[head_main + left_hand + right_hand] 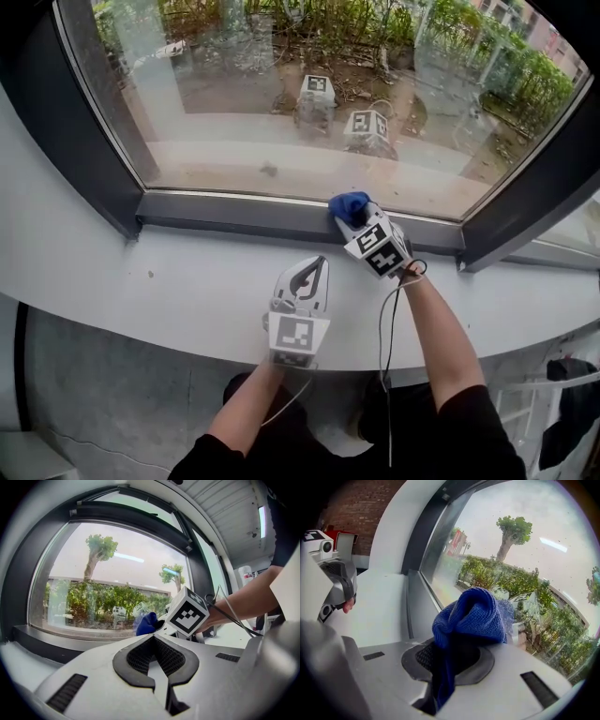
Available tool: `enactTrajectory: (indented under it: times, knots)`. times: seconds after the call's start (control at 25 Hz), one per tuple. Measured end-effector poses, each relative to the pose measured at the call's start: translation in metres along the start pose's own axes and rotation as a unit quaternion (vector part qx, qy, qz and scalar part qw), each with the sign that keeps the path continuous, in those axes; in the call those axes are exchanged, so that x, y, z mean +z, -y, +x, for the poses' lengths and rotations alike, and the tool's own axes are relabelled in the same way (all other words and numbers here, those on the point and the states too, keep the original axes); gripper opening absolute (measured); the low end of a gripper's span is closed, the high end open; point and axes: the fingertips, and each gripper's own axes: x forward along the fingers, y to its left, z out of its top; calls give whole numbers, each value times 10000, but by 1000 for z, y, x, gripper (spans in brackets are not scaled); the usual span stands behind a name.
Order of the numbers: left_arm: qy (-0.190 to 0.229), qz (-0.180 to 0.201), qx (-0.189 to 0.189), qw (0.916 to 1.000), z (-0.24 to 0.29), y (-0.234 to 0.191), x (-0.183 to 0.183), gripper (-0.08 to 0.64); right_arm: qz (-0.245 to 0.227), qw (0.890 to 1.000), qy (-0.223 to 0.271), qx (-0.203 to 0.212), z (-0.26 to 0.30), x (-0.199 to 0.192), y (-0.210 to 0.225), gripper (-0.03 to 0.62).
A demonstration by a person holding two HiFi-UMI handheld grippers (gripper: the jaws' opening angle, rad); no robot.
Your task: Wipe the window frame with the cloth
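Note:
A blue cloth [348, 204] is pressed against the dark bottom rail of the window frame [234, 211], right of its middle. My right gripper [359, 219] is shut on the cloth, which bunches out of its jaws in the right gripper view [473, 616], close to the glass. My left gripper [316, 266] rests on the white sill [141, 281], a little below and left of the right one, shut with nothing held. Past its closed tips [154, 641], the left gripper view shows the cloth [146, 623] and the right gripper's marker cube [186, 612].
Dark frame uprights stand at the left [75, 141] and right [534, 197] of the pane. The glass [281, 94] reflects both marker cubes. A cable [382, 319] runs down from the right gripper along the forearm. Grey floor lies below the sill's front edge.

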Motion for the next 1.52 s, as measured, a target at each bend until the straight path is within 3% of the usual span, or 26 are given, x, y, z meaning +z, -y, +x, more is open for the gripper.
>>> enactTrajectory:
  times: [0.36, 0.52, 0.8, 1.08, 1.32, 1.52]
  knots:
    - [-240, -25, -20, 9997, -5, 1, 0, 6, 0, 10000, -5, -59, 0, -3, -1, 41]
    - [-71, 43, 216, 9997, -1, -7, 5, 6, -142, 9999, 43, -24, 0, 3, -2, 41]
    - [-252, 196, 514, 9982, 3, -10, -6, 6, -138, 9999, 21, -83, 5, 10, -1, 41]
    - [-940, 6, 912, 9914, 6, -14, -4, 6, -280, 9996, -17, -31, 8, 5, -9, 41]
    - [-791, 583, 582, 9935, 18, -13, 8, 6, -247, 9997, 23, -30, 6, 8, -7, 41]
    - [-630, 474, 464, 9958, 19, -26, -5, 6, -285, 9994, 42, -173, 9, 15, -10, 41]
